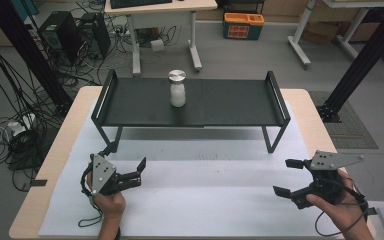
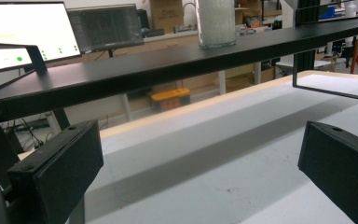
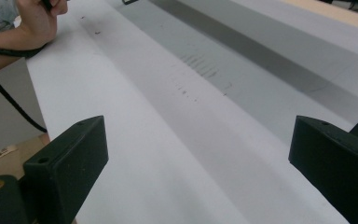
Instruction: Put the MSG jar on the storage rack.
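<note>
Both tongs were low over the white sheet (image 1: 205, 195) at my edge of the table, holding nothing. Left gripper (image 1: 129, 161) had its jaws spread wide, aimed forward and a bit right; in the left gripper view there was bare sheet between its pads. Right gripper (image 1: 289, 177) was also wide open, jaws pointing left across the sheet, not toward the shelf.

Beyond them stood the black shelf (image 1: 230, 102), a low raised stand running left-right across the table. On it was the jar (image 1: 177, 89): clear, white granules inside, metal cap, upright, so long axis vertical. It sat just left of the shelf's middle, toward the front edge.

Key relation: the jar lay ahead and up from both grippers, well apart from each. From my left gripper it was forward and to the right; in the left gripper view the jar (image 2: 216, 22) showed at top centre, nearly on that gripper's line. My judgement: left was nearer and better aimed. A side grasp on the body would need a lift to shelf height first; the right would have to swing round.
</note>
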`<state>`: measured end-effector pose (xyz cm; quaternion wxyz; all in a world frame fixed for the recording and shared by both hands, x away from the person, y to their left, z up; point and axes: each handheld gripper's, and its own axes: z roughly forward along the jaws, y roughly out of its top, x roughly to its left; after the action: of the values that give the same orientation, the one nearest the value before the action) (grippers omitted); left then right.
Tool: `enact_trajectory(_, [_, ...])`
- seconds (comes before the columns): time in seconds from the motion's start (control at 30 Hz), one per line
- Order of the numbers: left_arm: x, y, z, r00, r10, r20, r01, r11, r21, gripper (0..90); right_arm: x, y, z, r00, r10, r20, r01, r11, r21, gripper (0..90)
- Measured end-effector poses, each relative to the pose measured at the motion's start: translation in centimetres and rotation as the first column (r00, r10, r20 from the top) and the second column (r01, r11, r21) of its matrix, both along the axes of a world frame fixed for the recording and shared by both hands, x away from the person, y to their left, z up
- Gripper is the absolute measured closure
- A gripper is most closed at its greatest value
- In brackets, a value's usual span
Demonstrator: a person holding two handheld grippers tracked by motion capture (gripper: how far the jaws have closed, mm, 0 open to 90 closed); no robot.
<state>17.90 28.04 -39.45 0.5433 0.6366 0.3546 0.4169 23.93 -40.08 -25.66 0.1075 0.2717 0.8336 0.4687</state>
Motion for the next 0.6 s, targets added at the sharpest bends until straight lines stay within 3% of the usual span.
enact_trajectory(0.37, [-0.1,0.0,-0.1,1.0000,0.003,0.005,-0.003,1.0000,-0.008,0.2,0.9,1.6,0.3,0.9994,0.031,-0.012,-0.032,0.998,-0.060,5.0])
enact_trajectory(0.6, [-0.1,0.0,-0.1,1.0000,0.002,0.008,-0.002,1.0000,-0.005,0.2,0.9,1.7,0.2,0.9994,0.028,-0.018,-0.030,0.997,-0.069,5.1])
